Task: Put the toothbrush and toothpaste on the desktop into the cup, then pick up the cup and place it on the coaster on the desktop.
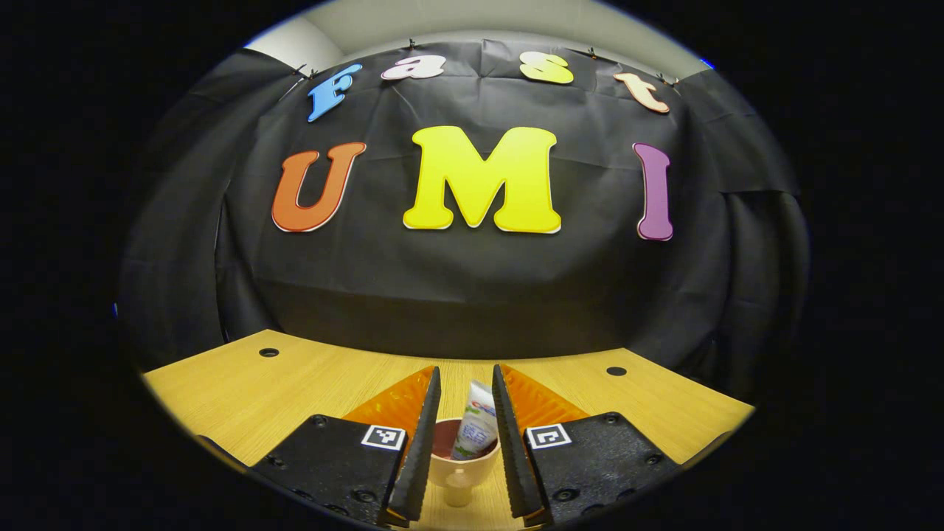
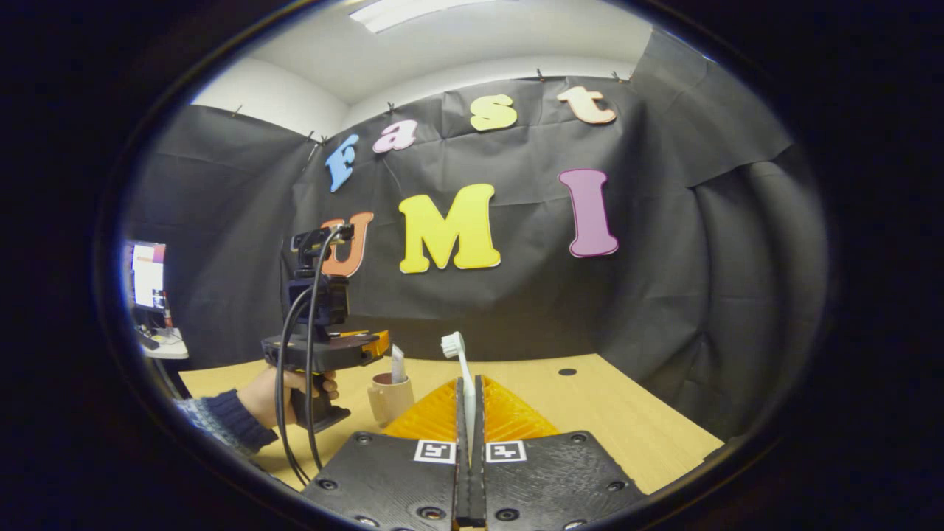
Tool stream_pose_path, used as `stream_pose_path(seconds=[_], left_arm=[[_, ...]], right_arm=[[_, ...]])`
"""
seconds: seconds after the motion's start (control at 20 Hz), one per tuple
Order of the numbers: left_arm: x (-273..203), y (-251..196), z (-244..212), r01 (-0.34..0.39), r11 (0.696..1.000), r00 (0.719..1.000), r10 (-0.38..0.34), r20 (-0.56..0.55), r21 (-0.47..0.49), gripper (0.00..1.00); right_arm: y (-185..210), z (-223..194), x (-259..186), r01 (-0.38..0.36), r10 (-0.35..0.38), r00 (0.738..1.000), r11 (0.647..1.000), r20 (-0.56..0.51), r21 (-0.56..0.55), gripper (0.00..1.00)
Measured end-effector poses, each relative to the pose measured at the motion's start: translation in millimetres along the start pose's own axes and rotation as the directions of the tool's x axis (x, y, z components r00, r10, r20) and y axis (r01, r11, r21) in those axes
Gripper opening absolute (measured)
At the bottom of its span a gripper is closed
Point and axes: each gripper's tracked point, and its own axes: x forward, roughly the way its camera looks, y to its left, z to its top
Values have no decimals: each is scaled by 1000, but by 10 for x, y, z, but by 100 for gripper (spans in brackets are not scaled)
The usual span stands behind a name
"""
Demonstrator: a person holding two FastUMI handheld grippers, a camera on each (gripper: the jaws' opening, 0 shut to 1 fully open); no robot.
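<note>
The toothpaste [image 1: 476, 422] already stands in the cup [image 1: 463, 456] between the released left claw [image 1: 464, 435]'s fingers, while the right claw [image 2: 470, 413], clenched on the upright toothbrush [image 2: 459, 369], must deliver it before the coaster step.

A white toothpaste tube [image 1: 476, 429] stands tilted in the beige cup [image 1: 461, 461]; the white toothbrush [image 2: 461, 372] points bristles-up.

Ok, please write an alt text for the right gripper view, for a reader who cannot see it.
The right gripper is shut on an upright toothbrush, bristles on top, above a wooden desktop. To its left, a hand holds the left gripper beside a cup with the toothpaste standing in it.
</note>
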Motion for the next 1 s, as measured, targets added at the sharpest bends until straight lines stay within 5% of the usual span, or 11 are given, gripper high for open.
stream_pose_path(seconds=[0.2,0.4,0.55,1.0], left_arm=[[-151,80,22,-15,1000,1000,15,2,-4,41],[-341,105,23,-7,1000,999,7,38,-13,88],[-544,217,-143,1,1000,1000,-1,7,19,100],[-1351,759,-772,-9,999,996,5,-89,-45,99]], right_arm=[[39,-25,35,-17,17,1000,1000,0,-1,2],[170,-31,149,-36,36,999,999,3,10,0],[382,60,363,-67,67,998,997,14,29,0],[1402,146,1442,-166,166,986,986,10,25,0]])
